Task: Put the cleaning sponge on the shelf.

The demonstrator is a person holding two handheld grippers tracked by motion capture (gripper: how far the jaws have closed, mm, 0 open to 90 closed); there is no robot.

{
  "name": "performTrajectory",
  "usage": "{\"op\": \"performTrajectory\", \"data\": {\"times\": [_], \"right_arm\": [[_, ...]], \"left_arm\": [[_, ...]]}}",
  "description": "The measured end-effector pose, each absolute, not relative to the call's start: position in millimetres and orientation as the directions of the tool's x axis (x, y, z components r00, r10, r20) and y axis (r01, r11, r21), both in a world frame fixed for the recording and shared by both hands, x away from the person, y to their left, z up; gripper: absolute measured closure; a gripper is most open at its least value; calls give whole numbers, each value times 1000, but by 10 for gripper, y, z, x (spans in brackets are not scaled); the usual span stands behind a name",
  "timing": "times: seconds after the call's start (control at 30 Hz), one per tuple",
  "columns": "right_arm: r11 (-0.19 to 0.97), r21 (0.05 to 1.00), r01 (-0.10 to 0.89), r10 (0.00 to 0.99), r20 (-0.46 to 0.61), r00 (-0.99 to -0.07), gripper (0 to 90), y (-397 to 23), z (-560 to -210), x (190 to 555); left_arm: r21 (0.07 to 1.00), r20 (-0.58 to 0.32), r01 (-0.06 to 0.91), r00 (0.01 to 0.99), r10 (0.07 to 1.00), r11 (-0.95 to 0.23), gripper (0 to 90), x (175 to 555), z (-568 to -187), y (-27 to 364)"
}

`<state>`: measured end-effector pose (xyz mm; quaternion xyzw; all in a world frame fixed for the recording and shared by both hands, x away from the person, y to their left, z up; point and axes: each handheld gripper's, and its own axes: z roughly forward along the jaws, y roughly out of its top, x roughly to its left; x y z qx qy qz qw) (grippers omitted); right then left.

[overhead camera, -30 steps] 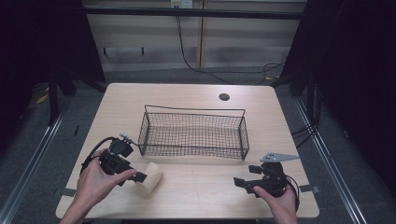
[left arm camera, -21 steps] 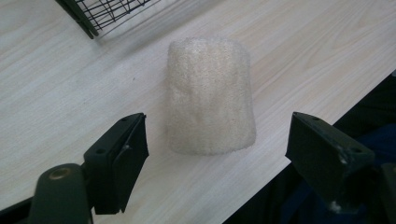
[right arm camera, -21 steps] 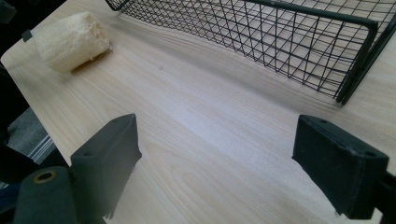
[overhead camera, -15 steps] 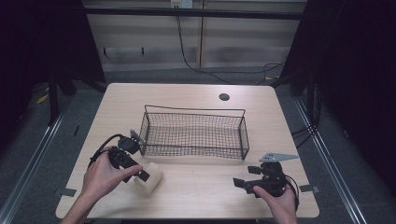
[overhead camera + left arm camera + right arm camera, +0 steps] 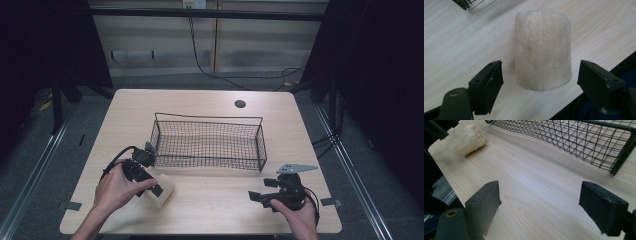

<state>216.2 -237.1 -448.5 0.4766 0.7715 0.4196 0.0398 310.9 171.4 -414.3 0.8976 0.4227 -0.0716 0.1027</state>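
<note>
A cream loofah-like cylinder [image 5: 159, 191] lies on its side on the wooden table, front left of the black wire basket [image 5: 209, 141]. My left gripper [image 5: 156, 187] hovers right over it, open, with its jaws to either side of the cylinder [image 5: 542, 51] and not touching it. In the right gripper view the cylinder [image 5: 465, 139] lies far off at the upper left. My right gripper [image 5: 260, 197] is open at the front right of the table, above bare wood, with nothing between its jaws. The basket [image 5: 584, 143] runs across the top of that view.
A round cable hole [image 5: 240, 104] sits in the table's far right part. The table's front edge [image 5: 599, 62] runs close beside the cylinder. Dark floor and metal rails flank the table.
My left gripper has moved right and forward from beside the basket's corner until its open jaws straddle the cylinder. The right gripper has stayed where it was.
</note>
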Motion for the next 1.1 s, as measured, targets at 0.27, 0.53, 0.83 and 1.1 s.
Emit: {"op": "performTrajectory", "data": {"times": [0.27,0.53,0.83,1.1], "right_arm": [[195,680,707,767,343,-542,167,-2372,-4491,2164],[196,679,708,765,345,-544,167,-2361,-4492,2166],[199,679,707,762,346,-547,167,-2357,-4498,2174],[190,679,710,764,352,-541,177,-2365,-4490,2164]], "left_arm": [[70,-185,767,638,747,-638,194,3134,-4250,1600],[46,-165,761,645,746,-648,221,3128,-4341,1502],[3,-159,763,639,753,-647,227,3124,-4474,1470],[-10,-152,747,656,739,-665,238,3121,-4495,1441]]}}
